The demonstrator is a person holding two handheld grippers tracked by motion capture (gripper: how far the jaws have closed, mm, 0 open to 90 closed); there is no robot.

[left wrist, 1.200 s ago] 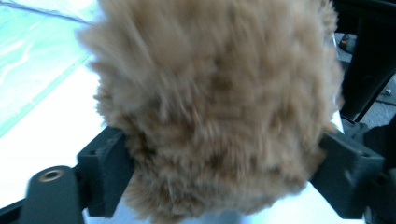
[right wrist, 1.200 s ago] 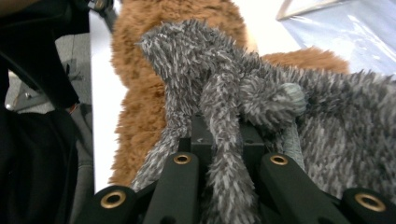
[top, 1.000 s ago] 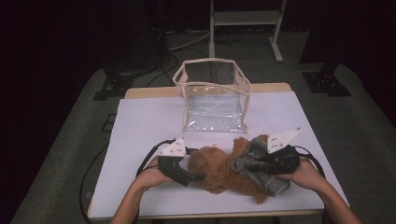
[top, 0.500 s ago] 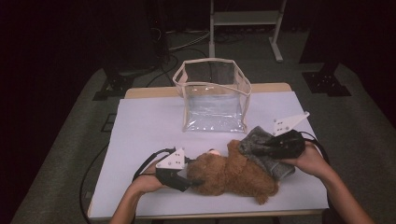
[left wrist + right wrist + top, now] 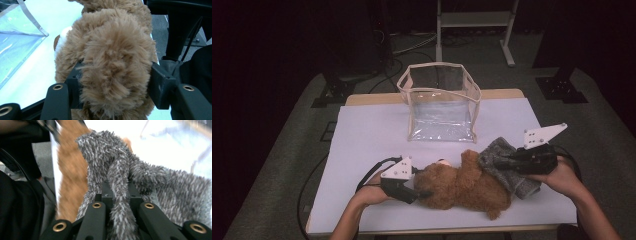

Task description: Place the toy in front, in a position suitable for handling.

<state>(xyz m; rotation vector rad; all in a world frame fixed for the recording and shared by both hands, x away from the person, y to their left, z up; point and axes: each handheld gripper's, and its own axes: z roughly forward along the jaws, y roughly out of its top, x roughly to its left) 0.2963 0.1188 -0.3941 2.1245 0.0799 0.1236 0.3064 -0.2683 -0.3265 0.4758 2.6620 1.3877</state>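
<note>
Teddy bear (image 5: pixel 462 184) lies on my desk (image 5: pixel 367 145) before the clear bag (image 5: pixel 441 102); my left tool (image 5: pixel 421 192) has just closed on its head, right tool (image 5: pixel 497 162) pinches the grey cloth (image 5: pixel 507 170) against it.

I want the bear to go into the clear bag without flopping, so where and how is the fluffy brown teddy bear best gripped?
Probably at the head end, from the table's left, along the body. The fluffy brown teddy bear lies on its side, head towards the left gripper, whose fingers already squeeze that rounded, compressible plush. The right gripper is pinching the grey fuzzy cloth.
</note>
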